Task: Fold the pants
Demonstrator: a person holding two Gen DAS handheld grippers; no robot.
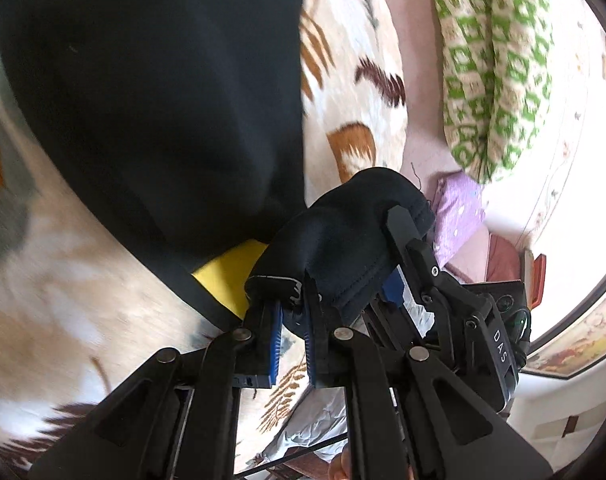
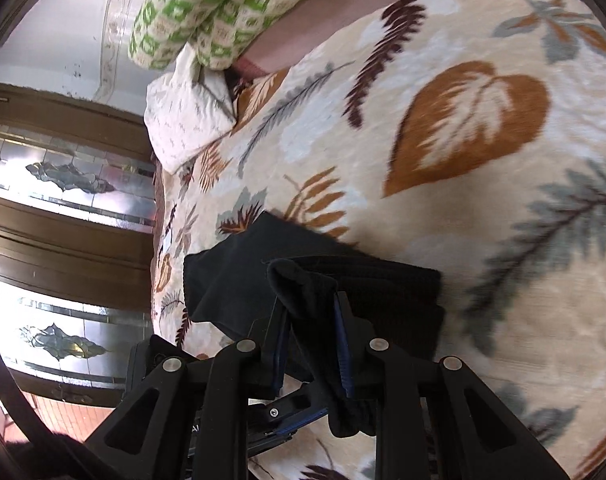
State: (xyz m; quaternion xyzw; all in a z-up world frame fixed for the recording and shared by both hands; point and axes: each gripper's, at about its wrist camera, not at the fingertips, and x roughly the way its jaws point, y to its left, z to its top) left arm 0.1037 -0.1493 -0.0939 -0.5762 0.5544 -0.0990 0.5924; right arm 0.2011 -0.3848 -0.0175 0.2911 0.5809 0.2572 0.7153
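The leaf-print blanket (image 2: 483, 128) covers the whole bed and gives a soft, slightly grippy bed for the fold; the green-checked bolster (image 1: 499, 68) and the small white pillow (image 2: 187, 116) sit well off at the head end, clear of the work. The black pants (image 1: 155, 100) are raised off the blanket in a broad hanging sheet, with a strip of yellow lining or label (image 1: 231, 276) showing at the lower edge; a further stretch of them lies flat on the blanket in the right wrist view. The left gripper (image 1: 293, 312) is clamped tight on a bunched hem; the right gripper (image 2: 311, 320) pinches a thicker wad of the same black cloth, its jaws held a little apart by the fabric.

To my eye this is the carry-over stage of a fold, both corners lifted and travelling together. Doing it well means keeping the two grips level and the same way apart, so the held edge stays taut and straight; the hanging sheet should drape down onto the flat part without dragging the blanket into a ridge; the edge wants lining up before either grip lets go.
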